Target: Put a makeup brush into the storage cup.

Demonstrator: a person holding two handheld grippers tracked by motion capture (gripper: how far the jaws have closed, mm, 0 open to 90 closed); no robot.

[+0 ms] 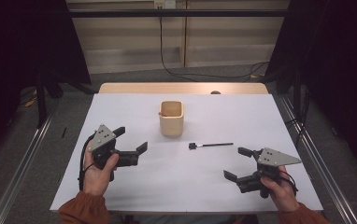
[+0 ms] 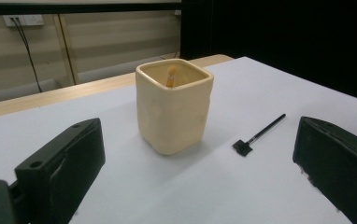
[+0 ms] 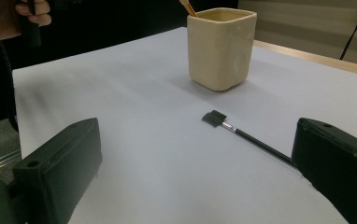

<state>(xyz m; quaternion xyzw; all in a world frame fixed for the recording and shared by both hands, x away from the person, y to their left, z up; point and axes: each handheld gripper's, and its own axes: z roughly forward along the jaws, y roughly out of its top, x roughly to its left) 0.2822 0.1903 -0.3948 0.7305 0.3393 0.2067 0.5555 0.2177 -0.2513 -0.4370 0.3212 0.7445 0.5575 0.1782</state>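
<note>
High view: the left tool and right tool were both held with jaws spread wide, gripping nothing, above the white tabletop. A small black brush was seen lying flat between them, just beside the cream cup, nearer the right tool.

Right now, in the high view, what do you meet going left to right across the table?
Left gripper → square cream ceramic cup → thin black brush with a flat head → right gripper.
</note>
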